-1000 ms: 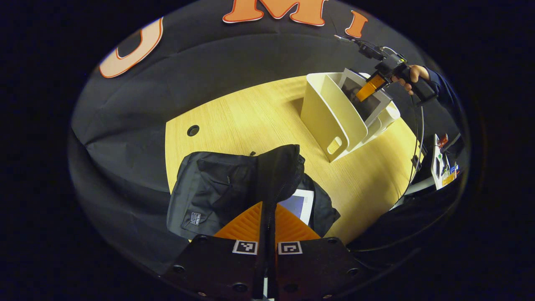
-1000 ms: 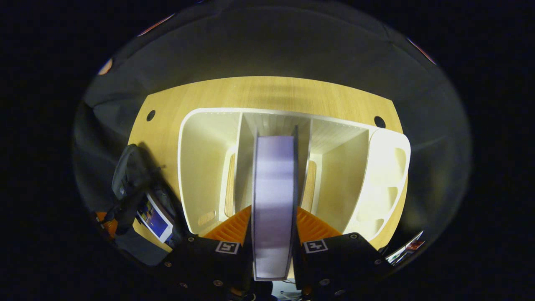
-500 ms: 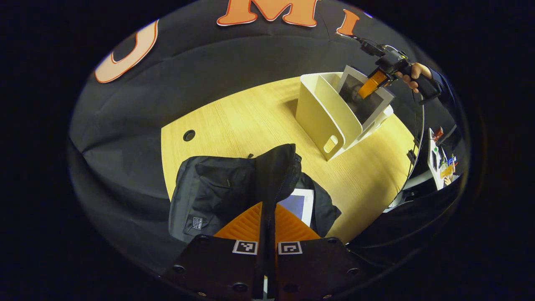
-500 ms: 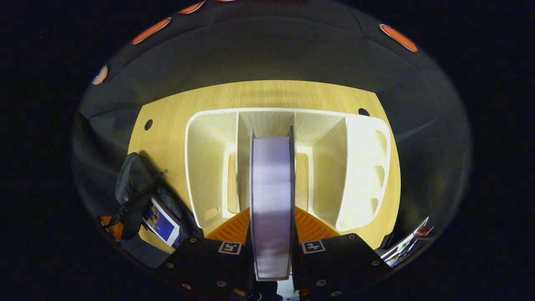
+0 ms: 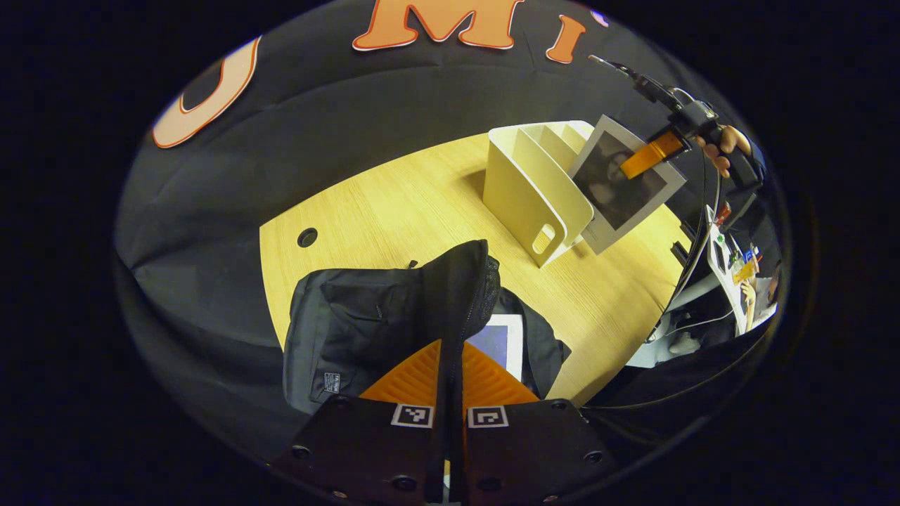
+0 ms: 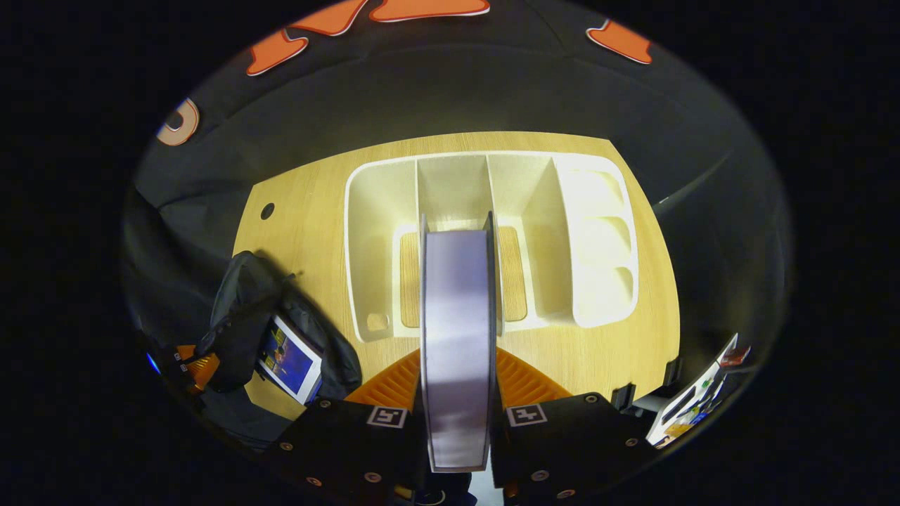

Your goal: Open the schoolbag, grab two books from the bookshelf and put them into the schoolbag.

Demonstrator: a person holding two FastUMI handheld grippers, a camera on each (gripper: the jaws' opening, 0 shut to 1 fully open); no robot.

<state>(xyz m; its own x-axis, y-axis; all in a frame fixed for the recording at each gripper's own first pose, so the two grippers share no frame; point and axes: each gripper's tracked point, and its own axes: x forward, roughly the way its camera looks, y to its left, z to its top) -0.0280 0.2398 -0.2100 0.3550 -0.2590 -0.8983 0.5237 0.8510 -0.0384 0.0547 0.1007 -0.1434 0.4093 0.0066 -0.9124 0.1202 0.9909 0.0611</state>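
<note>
In the right gripper view the bookshelf (image 6: 492, 246) stands on the table (image 6: 309, 204) at twelve o'clock, the schoolbag (image 6: 242, 316) lies at eight o'clock, a book (image 6: 290, 358) inside it, and another book (image 6: 457, 337) rises between the gripper fingers (image 6: 527, 376), before the shelf.

Left gripper (image 5: 450, 365) fingers closed low; right gripper (image 6: 458, 365) clamped, raised.
</note>
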